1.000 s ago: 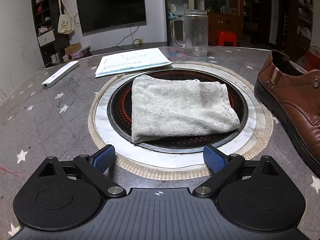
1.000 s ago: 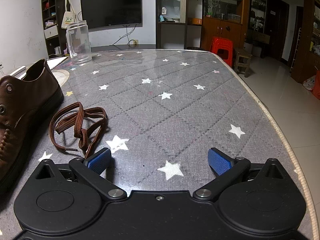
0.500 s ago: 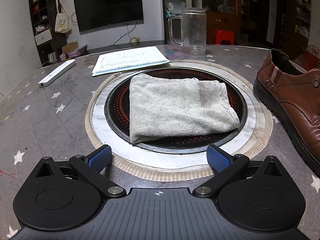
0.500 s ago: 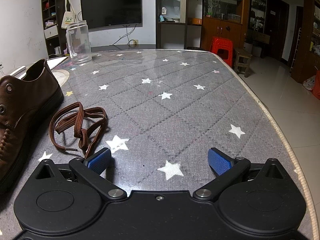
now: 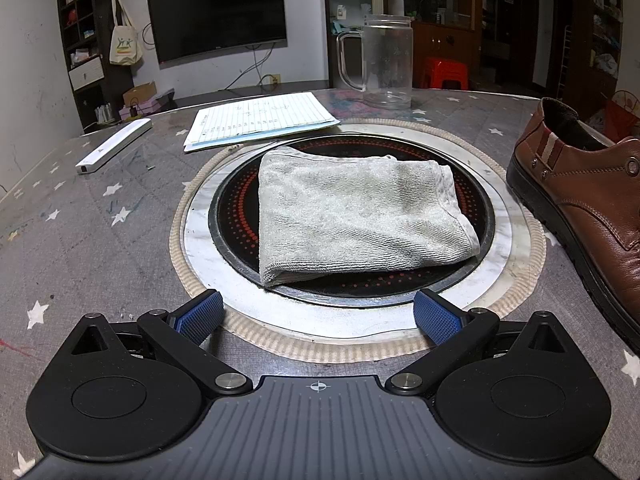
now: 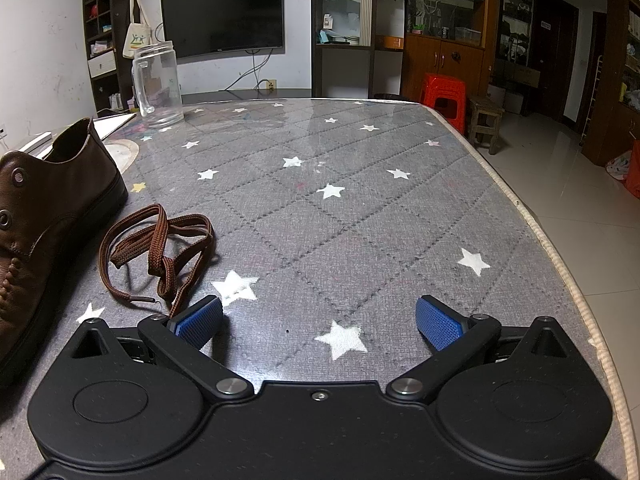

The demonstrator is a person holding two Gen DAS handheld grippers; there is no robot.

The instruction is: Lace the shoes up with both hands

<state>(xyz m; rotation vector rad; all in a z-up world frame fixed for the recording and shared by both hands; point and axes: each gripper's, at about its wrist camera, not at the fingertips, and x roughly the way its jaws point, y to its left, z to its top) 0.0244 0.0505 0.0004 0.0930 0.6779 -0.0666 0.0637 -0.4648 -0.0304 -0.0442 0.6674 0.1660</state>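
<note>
Lacing is not yet begun: the lace (image 6: 160, 254) lies loose in a tangle on the table (image 6: 360, 208) just beside the shoe (image 6: 48, 216), whose eyelets show empty. Both claws are released and hold nothing, the left gripper (image 5: 318, 316) facing a towel (image 5: 360, 216) with the shoe (image 5: 588, 208) to its right, the right gripper (image 6: 320, 320) near the lace. Next move, by judgement: the right gripper closes on 1 lace tip, which lies flat and thin, while the left steadies the shoe.

Home living rm — wall-mounted TV (image 6: 222, 14), glass-front display cabinets (image 6: 440, 20), red plastic stool (image 6: 445, 92), star-print table (image 6: 360, 216) w/ built-in hotplate (image 5: 352, 220).
</note>
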